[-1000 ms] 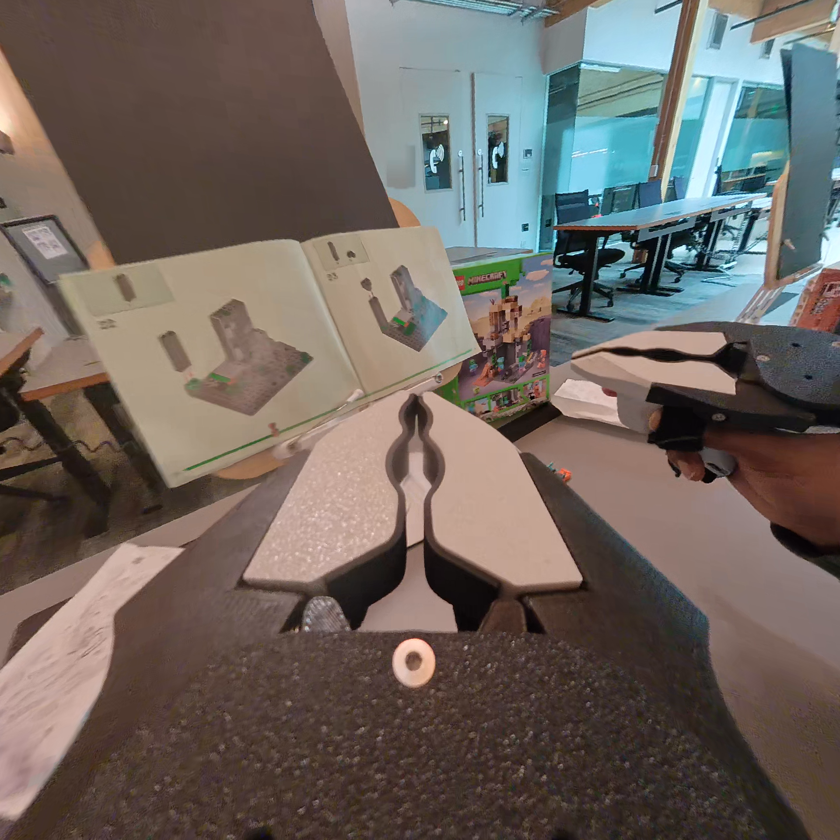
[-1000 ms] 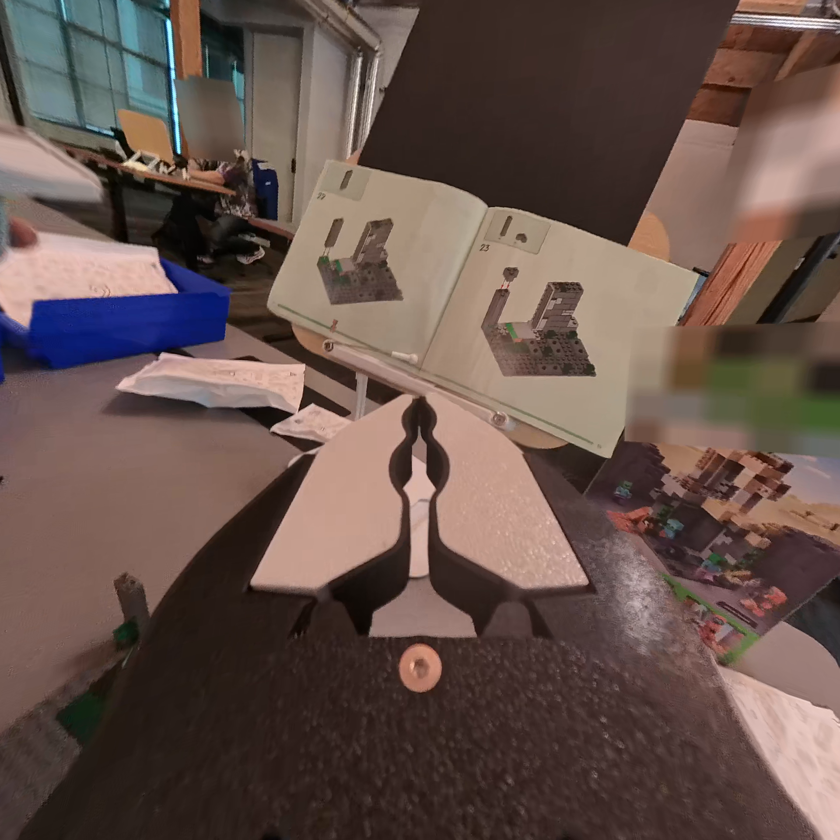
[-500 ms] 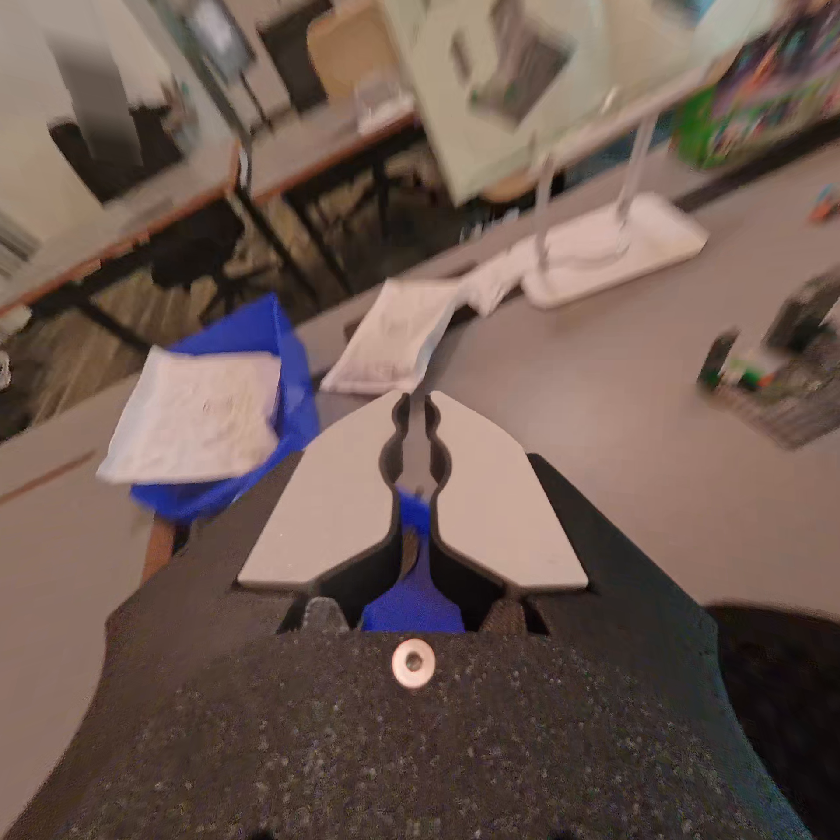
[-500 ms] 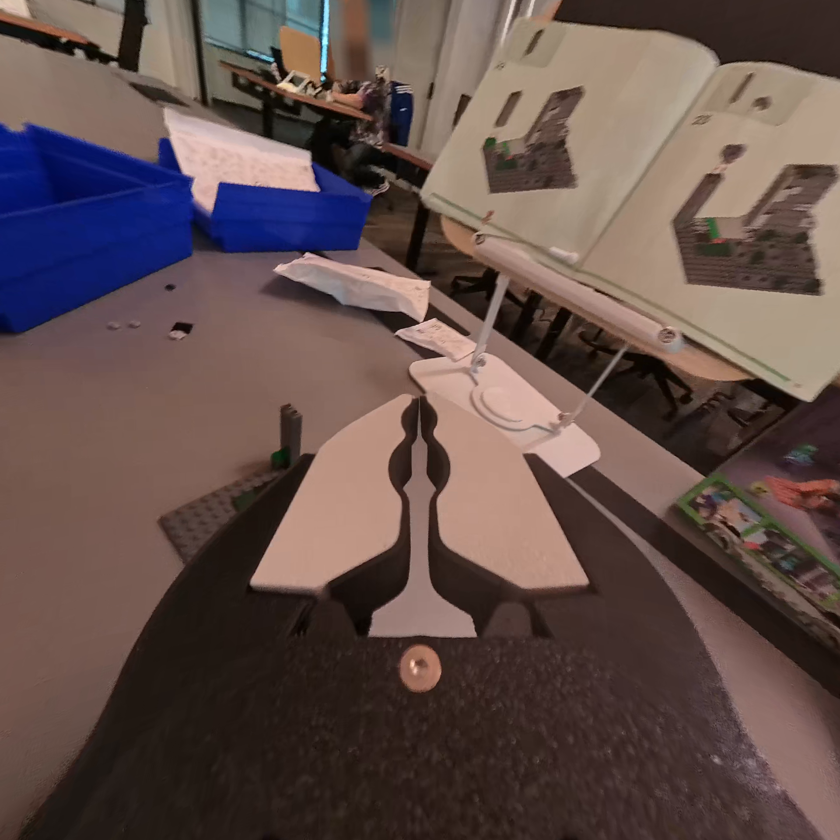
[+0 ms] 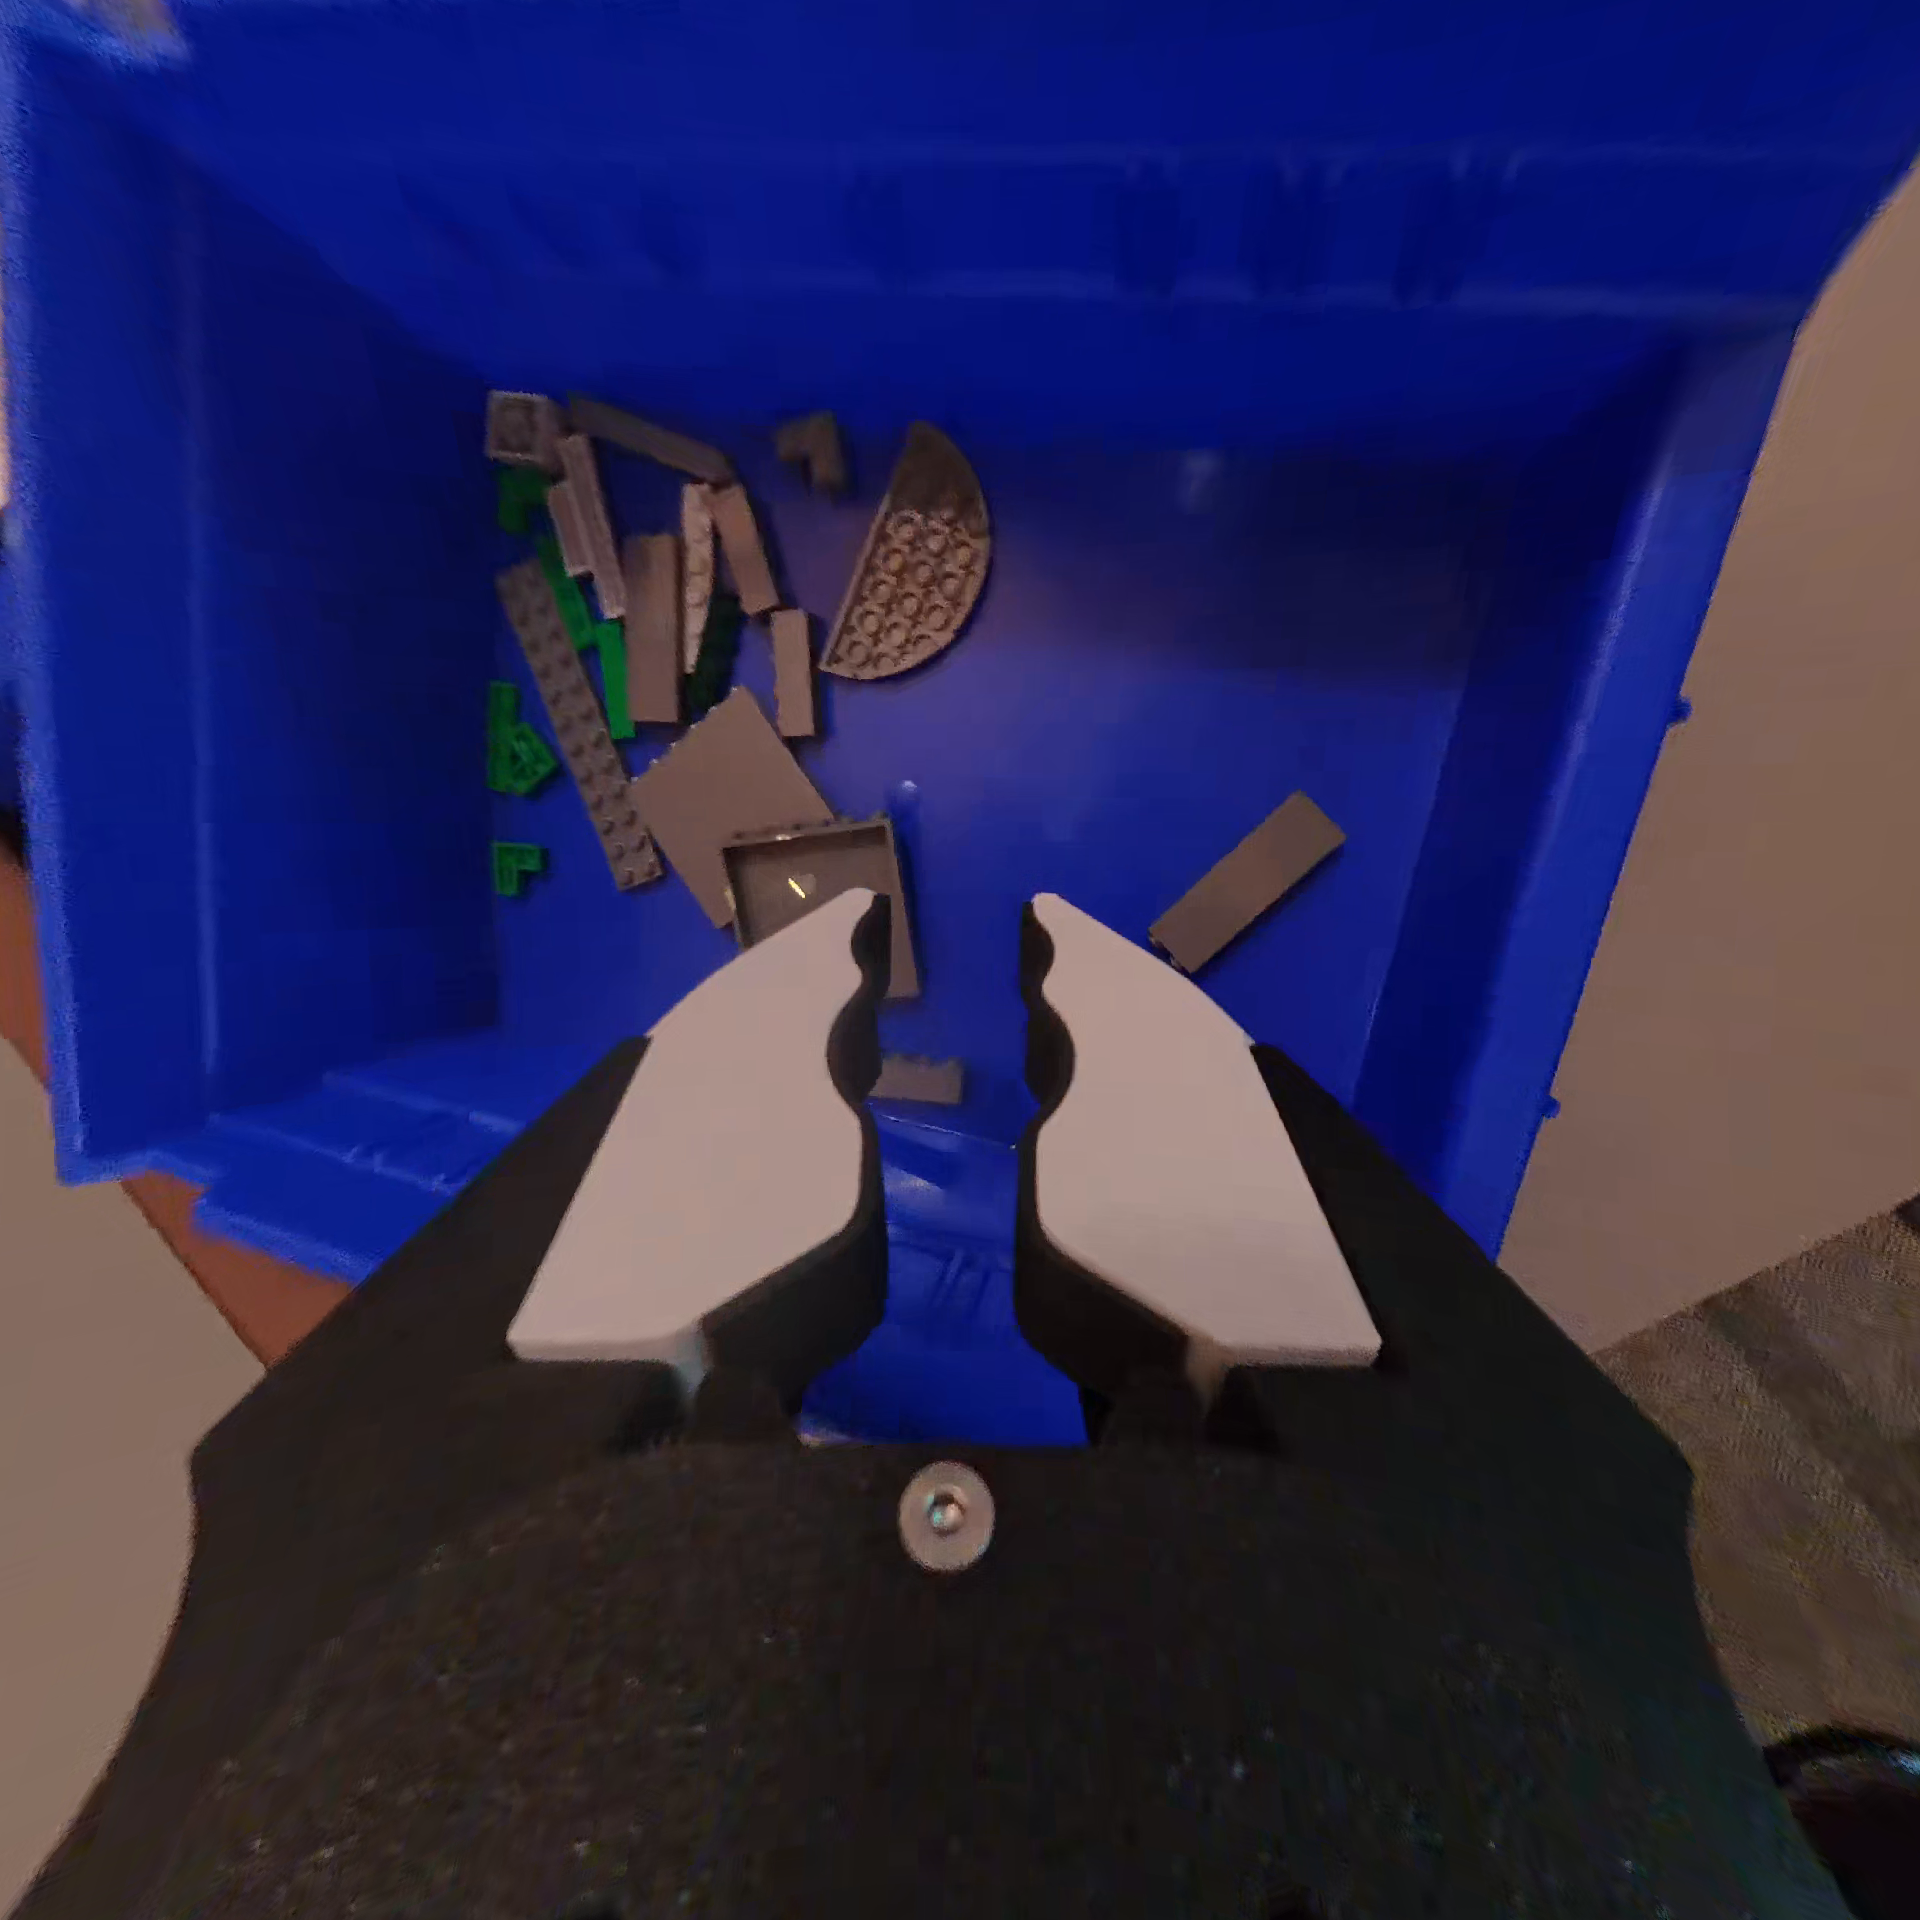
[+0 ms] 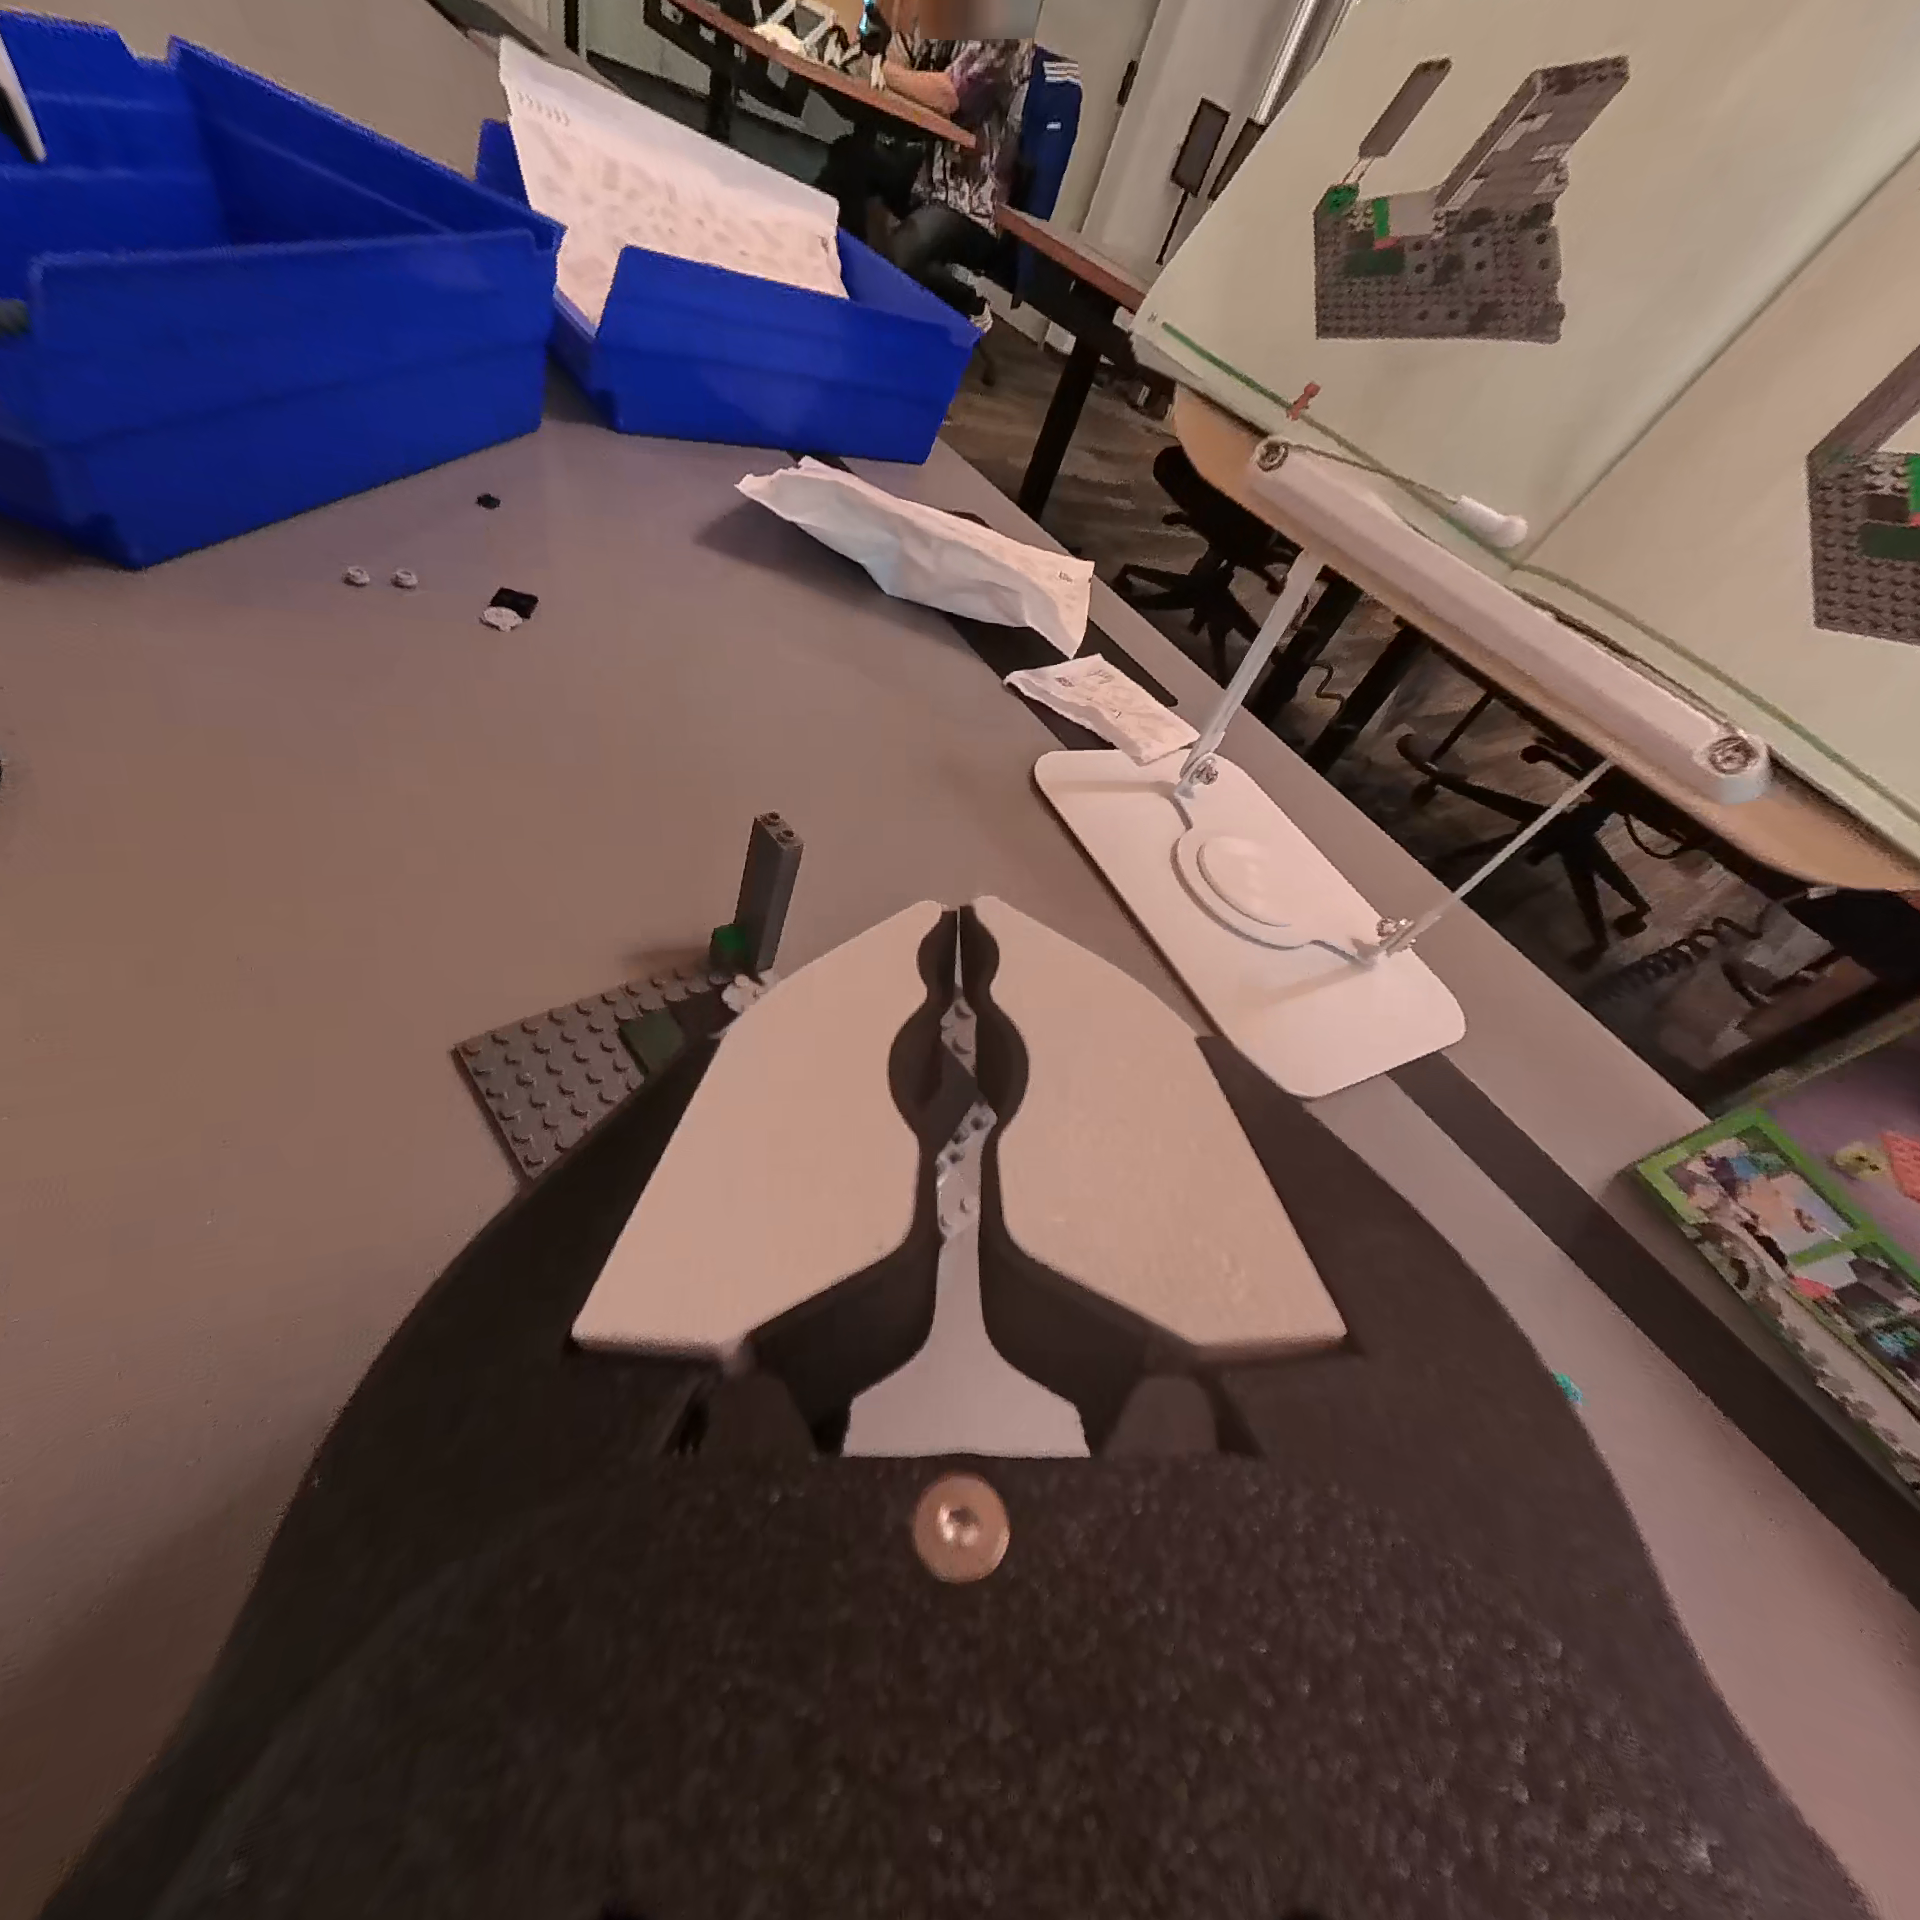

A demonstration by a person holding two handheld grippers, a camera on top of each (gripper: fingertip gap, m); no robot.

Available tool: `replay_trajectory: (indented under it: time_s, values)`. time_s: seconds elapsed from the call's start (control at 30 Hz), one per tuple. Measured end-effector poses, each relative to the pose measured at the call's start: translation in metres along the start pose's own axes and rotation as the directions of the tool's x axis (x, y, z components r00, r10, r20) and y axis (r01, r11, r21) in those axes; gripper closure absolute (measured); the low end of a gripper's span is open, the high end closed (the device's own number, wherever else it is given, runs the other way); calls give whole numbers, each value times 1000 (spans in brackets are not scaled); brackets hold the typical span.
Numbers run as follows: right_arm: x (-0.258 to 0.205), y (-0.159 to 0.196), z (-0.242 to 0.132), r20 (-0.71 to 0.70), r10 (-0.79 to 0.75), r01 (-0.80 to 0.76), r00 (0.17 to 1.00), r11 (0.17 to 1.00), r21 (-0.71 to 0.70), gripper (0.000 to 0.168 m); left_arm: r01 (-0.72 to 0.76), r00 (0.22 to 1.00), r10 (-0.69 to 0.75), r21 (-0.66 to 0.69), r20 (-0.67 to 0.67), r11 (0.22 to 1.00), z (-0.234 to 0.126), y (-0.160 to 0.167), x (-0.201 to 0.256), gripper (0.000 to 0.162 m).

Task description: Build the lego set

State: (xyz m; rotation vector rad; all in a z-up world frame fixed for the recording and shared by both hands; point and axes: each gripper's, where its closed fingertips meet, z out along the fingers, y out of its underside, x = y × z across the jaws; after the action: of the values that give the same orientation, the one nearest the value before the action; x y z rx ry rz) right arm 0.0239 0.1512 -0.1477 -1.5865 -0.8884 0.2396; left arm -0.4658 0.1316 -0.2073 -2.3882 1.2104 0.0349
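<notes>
My left gripper (image 5: 954,906) is open and empty, pointing down into a blue bin (image 5: 1351,436). The bin holds several loose grey and green lego pieces (image 5: 644,644), a grey half-round plate (image 5: 914,566), a square grey piece (image 5: 810,878) by my left fingertip, a flat dark tile (image 5: 1247,881) and a small grey brick (image 5: 920,1081) between the fingers. My right gripper (image 6: 958,912) is shut and empty above the grey baseplate (image 6: 561,1070) of the partly built set, which carries a tall dark grey pillar (image 6: 771,883) and a small green piece (image 6: 729,940).
The open instruction booklet (image 6: 1558,260) rests on a white stand (image 6: 1247,914) at the right. Blue bins (image 6: 260,343) stand at the far left. White paper bags (image 6: 925,551), small loose pieces (image 6: 499,608) and the set's box (image 6: 1808,1257) lie on the grey table (image 6: 260,831). Left tips to right tips: about 50 cm.
My left gripper swung down from the booklet to over the blue bin and opened. My right gripper dropped lower, toward the baseplate, and stayed shut.
</notes>
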Motion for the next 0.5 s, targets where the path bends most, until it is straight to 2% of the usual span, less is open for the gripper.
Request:
replay_trajectory:
  time_s: [0.03,0.23,0.33,0.5]
  values:
    - [0,2,0,-2,1,-1,1000,1000,-4,168,-38,999,38,2,-22,999,3,0,4,139]
    - [7,14,1,-40,61,-62,997,998,-29,168,-180,980,178,-14,-87,984,27,-4,12,135]
    - [14,18,1,-69,104,-107,992,994,-33,168,-171,983,170,-15,-71,985,42,-9,-1,131]
    - [25,26,3,-120,151,-157,981,987,-40,167,-126,992,127,-82,17,989,59,-14,-40,136]
